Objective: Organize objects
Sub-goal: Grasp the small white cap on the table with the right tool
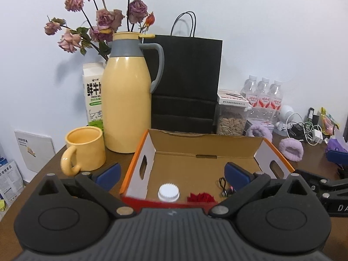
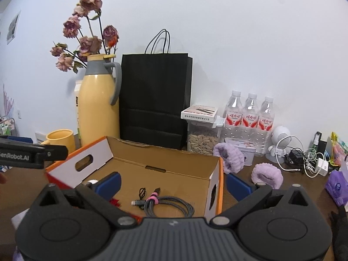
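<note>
Now the purple wristband (image 2: 267,173) is seen just ahead-right of the wide-open, empty right gripper (image 2: 173,183), nearer than the equally open, empty left gripper (image 1: 173,173).

You see a cardboard box (image 2: 165,163) with a brown interior, white side panels and orange edging. In it lie a grey braided cable (image 2: 169,204) with a pink tie, a white ribbed cap (image 1: 168,192) and a red item (image 1: 201,197). Behind it stand a yellow flask (image 1: 127,100) with a grey collar, a yellow mug (image 1: 83,151) and a black paper bag (image 2: 155,100). The finger pads (image 2: 109,184) are blue.
</note>
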The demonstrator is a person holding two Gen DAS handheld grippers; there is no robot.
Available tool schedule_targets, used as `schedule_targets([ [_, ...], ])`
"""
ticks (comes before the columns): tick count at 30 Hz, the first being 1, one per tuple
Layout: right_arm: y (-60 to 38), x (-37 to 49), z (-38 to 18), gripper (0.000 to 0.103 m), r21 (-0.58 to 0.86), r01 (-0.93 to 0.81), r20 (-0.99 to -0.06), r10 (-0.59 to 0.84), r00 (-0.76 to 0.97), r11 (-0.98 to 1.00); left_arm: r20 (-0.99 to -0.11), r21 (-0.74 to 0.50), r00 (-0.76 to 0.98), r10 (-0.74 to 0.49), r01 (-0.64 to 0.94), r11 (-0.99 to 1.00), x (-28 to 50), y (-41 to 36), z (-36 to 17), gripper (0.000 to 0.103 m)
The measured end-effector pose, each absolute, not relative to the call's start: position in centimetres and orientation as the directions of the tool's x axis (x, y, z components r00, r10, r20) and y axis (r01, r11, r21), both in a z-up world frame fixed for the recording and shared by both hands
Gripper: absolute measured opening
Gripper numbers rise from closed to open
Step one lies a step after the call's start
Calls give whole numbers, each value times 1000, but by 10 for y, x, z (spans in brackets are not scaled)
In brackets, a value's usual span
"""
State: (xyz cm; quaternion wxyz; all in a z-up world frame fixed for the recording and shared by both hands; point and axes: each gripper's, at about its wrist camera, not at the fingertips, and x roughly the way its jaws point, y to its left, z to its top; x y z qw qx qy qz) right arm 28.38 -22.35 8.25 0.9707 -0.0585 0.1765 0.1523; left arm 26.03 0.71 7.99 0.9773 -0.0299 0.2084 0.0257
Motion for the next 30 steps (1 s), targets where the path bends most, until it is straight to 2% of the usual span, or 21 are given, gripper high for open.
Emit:
schedule_targets([
  [13, -238, 192, 79, 103, -60, -325, -375, 281, 884, 944, -433, -36, 899, 68, -92, 995, 180, 28, 80, 103],
  [30, -227, 106, 11, 103, -48, -419, -554, 325, 767, 907, -557, -24, 827, 73, -103, 994, 105, 49, 24, 103],
])
